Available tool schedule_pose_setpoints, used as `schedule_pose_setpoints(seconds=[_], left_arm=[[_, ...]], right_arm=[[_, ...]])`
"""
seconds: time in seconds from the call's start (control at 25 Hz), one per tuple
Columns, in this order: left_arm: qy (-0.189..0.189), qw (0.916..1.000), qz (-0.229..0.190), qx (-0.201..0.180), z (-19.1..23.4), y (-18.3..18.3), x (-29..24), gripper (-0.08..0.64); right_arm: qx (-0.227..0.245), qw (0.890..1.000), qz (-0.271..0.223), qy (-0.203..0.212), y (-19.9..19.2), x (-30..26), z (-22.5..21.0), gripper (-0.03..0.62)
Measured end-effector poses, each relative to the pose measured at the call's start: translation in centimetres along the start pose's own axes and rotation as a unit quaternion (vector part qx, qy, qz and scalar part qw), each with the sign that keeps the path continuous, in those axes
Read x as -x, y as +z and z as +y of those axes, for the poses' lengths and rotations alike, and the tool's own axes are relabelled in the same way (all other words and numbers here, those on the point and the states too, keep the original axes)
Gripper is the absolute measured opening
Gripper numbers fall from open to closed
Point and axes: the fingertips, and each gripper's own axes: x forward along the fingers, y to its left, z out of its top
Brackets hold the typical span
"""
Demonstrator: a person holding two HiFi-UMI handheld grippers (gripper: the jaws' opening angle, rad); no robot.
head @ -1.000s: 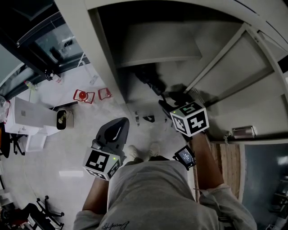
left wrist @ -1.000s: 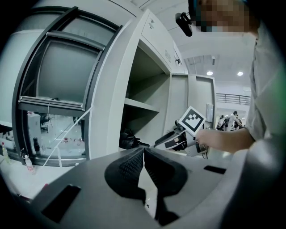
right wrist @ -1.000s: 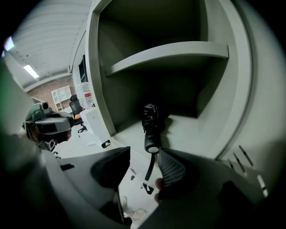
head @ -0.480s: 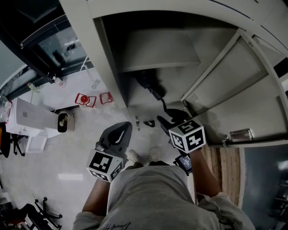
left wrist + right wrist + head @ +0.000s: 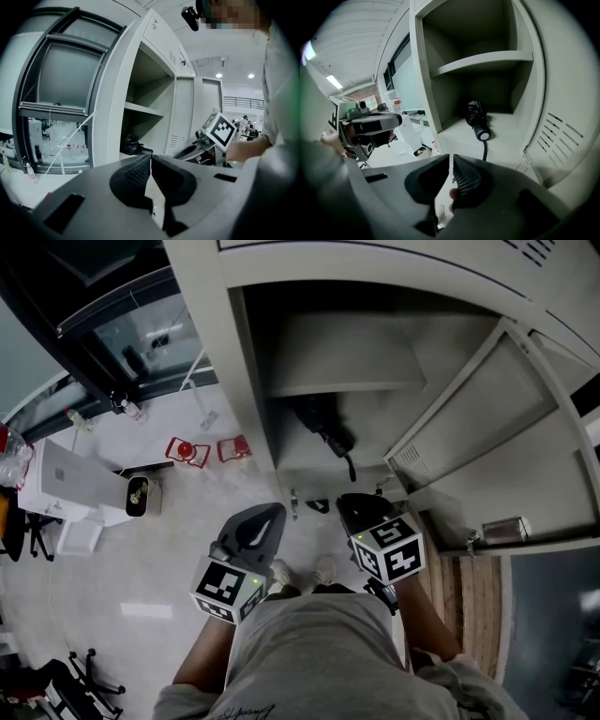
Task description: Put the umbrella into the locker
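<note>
The black folded umbrella [image 5: 324, 428] lies on the floor of the locker's lower compartment [image 5: 309, 460], its strap trailing toward the front edge. It also shows in the right gripper view [image 5: 477, 121] and the left gripper view [image 5: 131, 144]. My right gripper [image 5: 351, 503] hangs just outside the locker opening, apart from the umbrella. Its jaws have just been closing, and its tips [image 5: 451, 157] now meet with nothing between them. My left gripper [image 5: 271, 515] is held lower left of the opening, shut and empty [image 5: 151, 156].
The locker door [image 5: 473, 423] stands open to the right. A shelf [image 5: 342, 385] spans the locker above the umbrella. Two red items [image 5: 202, 451] and a white box [image 5: 61, 486] lie on the floor to the left. The person's feet [image 5: 302, 571] stand before the locker.
My right gripper has drawn back out of the locker toward the person and its jaws have come together. The umbrella stays in the locker. The left gripper has barely moved.
</note>
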Motion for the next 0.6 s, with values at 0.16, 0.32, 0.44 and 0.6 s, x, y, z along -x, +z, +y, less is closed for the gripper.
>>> schedule_pose_setpoints(seconds=[0.16, 0.32, 0.44, 0.6], left_arm=[[0.002, 1.0, 0.001, -0.001, -0.1, -0.1, 0.4, 0.02], [0.006, 1.0, 0.003, 0.004, 0.0, -0.4, 0.6, 0.02], [0.01, 0.9999, -0.002, 0.006, 0.0, -0.3, 0.6, 0.02], [0.015, 0.9998, -0.011, 0.004, 0.1, -0.1, 0.7, 0.02]], right_arm=[[0.004, 1.0, -0.001, 0.004, -0.4, 0.2, 0.7, 0.038], [0.007, 1.0, -0.003, 0.018, -0.7, 0.2, 1.7, 0.037], [0.013, 1.0, -0.003, 0.026, -1.0, 0.0, 2.1, 0.037], [0.024, 0.999, 0.007, 0.026, -1.3, -0.4, 2.4, 0.035]])
